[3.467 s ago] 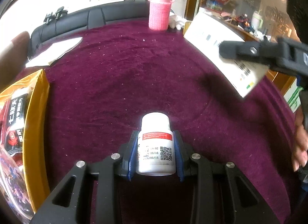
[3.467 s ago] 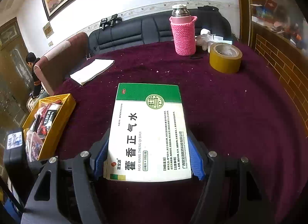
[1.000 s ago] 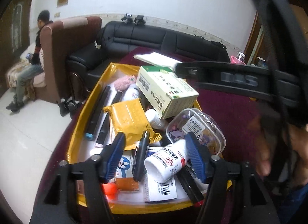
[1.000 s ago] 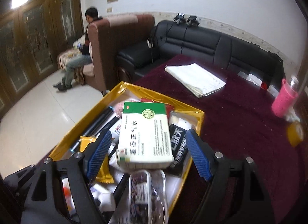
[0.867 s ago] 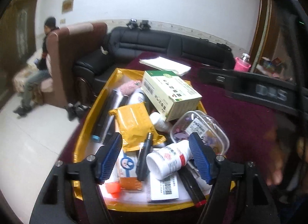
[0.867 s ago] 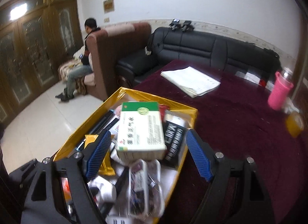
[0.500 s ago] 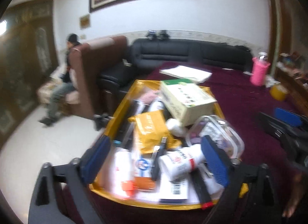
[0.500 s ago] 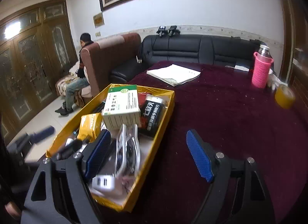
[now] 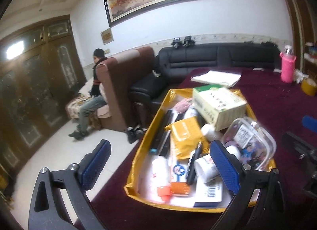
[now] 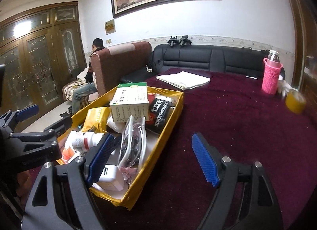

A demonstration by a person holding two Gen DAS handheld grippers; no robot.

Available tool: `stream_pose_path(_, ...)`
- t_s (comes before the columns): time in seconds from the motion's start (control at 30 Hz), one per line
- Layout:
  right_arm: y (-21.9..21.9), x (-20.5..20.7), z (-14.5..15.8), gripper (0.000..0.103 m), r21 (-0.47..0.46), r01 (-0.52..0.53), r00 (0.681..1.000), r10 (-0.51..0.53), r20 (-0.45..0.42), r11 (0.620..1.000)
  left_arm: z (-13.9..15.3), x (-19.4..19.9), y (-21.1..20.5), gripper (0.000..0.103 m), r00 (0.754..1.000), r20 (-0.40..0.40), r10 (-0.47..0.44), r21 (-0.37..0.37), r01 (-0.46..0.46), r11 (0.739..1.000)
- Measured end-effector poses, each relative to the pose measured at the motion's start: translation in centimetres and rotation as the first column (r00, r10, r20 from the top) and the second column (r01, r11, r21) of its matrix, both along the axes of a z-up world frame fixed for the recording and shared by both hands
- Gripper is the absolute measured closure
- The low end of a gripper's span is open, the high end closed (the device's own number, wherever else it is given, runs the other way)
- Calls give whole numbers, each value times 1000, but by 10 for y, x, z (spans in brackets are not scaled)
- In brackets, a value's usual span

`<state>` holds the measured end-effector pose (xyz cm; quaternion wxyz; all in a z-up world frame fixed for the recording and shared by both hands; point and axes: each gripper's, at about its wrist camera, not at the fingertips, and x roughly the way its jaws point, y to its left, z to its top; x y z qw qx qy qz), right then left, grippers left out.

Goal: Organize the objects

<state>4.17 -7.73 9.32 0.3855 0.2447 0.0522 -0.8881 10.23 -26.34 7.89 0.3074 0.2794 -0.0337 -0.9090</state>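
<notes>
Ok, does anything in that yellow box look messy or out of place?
Yes. The yellow box is overfilled: the green-and-white carton sits tilted on top of the pile, the white bottle lies on its side, and the clear pouch stands on edge.

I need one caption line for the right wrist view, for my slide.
Open right gripper beside a yellow tray holding a green-and-white medicine box, on a maroon tablecloth.

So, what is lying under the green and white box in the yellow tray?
The green and white box rests on a black packet and a white bottle in the yellow tray. Whatever lies directly beneath it is covered.
</notes>
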Motion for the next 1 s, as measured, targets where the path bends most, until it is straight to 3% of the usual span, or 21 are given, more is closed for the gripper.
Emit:
stream_pose_path(0.9,-5,6,-4,22,10,-13,999,14,-29,1000,-6,9,-3,5,1000,-20,-8,31,8,999)
stream_pose_path(1.0,-5,7,-4,22,9,-15,999,15,-30,1000,-6,11,-1,5,1000,-24,-1,7,1,1000)
